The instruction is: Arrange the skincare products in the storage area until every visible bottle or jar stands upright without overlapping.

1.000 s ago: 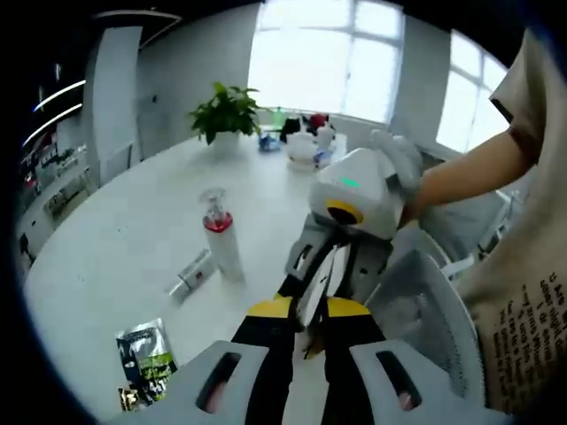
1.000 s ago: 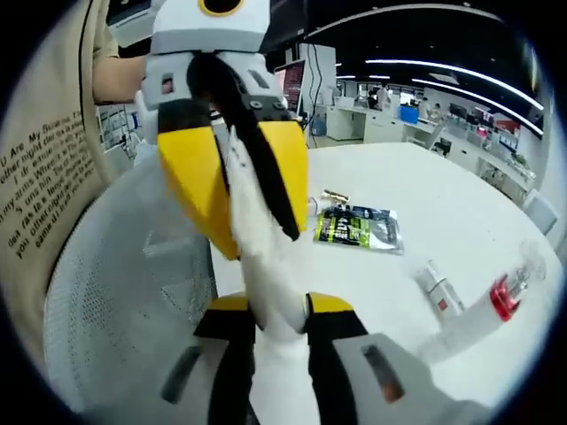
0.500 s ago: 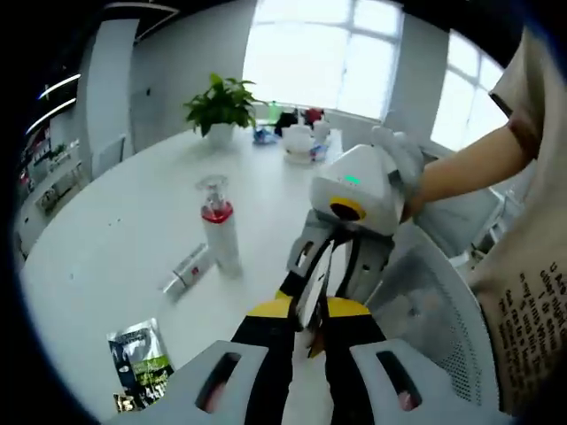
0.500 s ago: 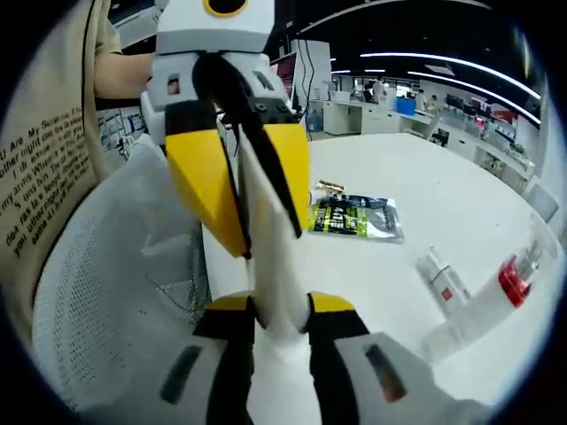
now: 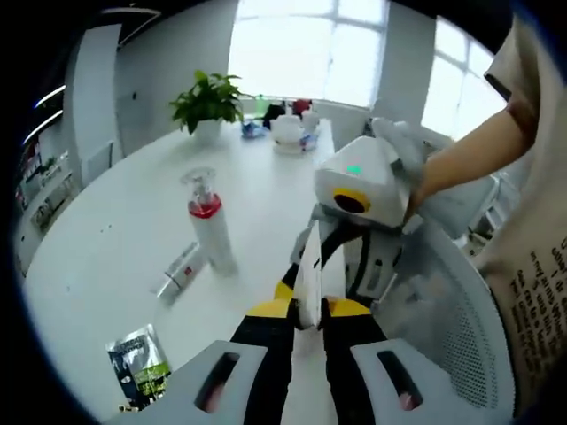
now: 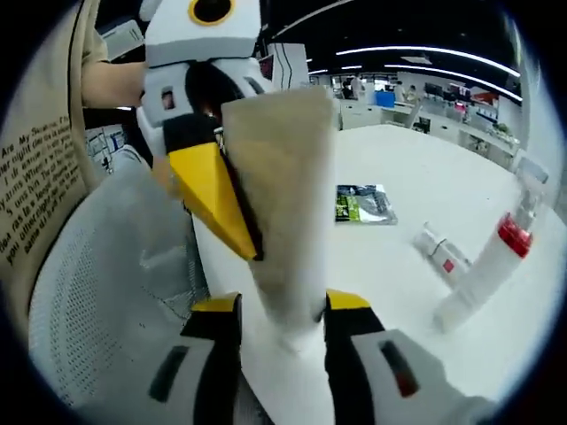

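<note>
A white squeeze tube (image 6: 288, 204) is held in the air between my two grippers, which face each other. My left gripper (image 5: 308, 308) is shut on the tube (image 5: 308, 266), seen edge-on between its yellow tips. In the right gripper view the left one's yellow finger (image 6: 213, 190) presses the tube's flat end. My right gripper (image 6: 283, 305) stands open, its jaws a little apart on either side of the tube's narrow end. A white pump bottle with a red collar (image 5: 205, 226) (image 6: 483, 266) stands upright on the white table (image 5: 106, 230). A small white tube (image 5: 177, 273) (image 6: 438, 252) lies beside it.
A green-and-black sachet (image 5: 137, 363) (image 6: 363, 204) lies flat near the table edge. A grey mesh chair (image 5: 452, 328) (image 6: 115, 266) stands under the grippers. A potted plant (image 5: 205, 102) and small items (image 5: 288, 128) sit at the far end. A person's arm (image 5: 469, 159) reaches in.
My right gripper's jaws have spread wider around the tube. The tube now shows its broad face in the right gripper view. The left gripper has kept its hold.
</note>
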Available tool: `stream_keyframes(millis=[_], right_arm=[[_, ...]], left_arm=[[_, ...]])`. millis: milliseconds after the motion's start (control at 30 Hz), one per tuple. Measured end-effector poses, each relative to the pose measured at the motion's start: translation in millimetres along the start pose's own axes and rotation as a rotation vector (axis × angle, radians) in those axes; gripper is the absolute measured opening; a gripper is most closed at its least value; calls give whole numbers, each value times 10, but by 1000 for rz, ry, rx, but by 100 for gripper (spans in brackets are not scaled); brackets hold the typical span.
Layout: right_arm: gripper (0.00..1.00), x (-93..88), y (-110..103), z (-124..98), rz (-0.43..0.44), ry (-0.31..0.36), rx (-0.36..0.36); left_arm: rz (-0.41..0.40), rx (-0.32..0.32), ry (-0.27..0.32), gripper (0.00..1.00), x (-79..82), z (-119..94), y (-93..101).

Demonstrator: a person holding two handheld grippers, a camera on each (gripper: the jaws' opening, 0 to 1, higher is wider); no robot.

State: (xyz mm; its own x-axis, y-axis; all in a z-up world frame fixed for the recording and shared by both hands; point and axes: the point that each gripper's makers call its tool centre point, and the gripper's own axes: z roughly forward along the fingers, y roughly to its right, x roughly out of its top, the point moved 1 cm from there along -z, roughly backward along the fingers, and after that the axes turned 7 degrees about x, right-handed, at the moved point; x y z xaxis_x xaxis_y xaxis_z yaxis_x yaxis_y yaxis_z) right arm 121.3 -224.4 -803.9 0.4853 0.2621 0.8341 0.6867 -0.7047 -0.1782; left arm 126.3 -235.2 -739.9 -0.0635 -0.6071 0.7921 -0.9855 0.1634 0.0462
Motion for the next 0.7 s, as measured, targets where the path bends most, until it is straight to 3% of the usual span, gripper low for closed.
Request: stream_keyframes(millis=[200,300,533,700], right_arm=[[53,-6,71,-188,77,67,-91],[60,-9,134,-295,104,94,-150],[75,43,212,-516,159,158,-270],[75,5,214,-616,191,181,-320]], left_arm=[[115,-8,-73,12,-169,115,9],[153,-2,-81,13,-209,191,10],[191,27,-64,13,-167,283,-134],[218,37,-55,13,-97,358,-279]])
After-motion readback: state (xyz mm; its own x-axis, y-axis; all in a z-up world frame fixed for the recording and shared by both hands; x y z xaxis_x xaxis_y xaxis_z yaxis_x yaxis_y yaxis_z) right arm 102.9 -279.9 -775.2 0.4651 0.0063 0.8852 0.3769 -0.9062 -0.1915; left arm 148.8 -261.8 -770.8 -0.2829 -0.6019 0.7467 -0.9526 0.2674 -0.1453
